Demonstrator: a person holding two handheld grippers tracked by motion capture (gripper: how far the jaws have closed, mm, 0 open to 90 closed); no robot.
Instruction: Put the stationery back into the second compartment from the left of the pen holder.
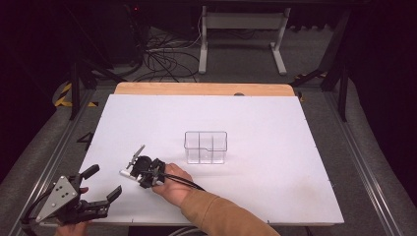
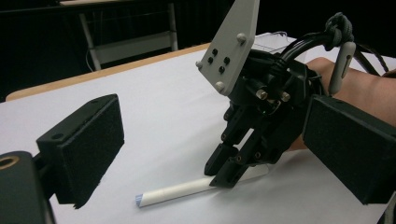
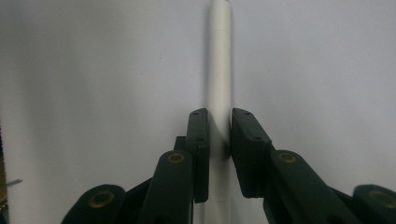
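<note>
The right gripper [image 1: 129, 172] reaches down to the white table [image 1: 275, 147], its jaws drawn nearly together on either side of a white marker pen [image 3: 219, 84]. In the right gripper view both pads sit against the pen's barrel, which lies flat on the table and runs straight out beyond the jaw tips. The pen lies near the front left of the table, well apart from the clear compartment box [image 1: 206, 147] at the middle. The left gripper [image 1: 98, 184] hovers at the front left corner, jaws spread wide and holding nothing.
</note>
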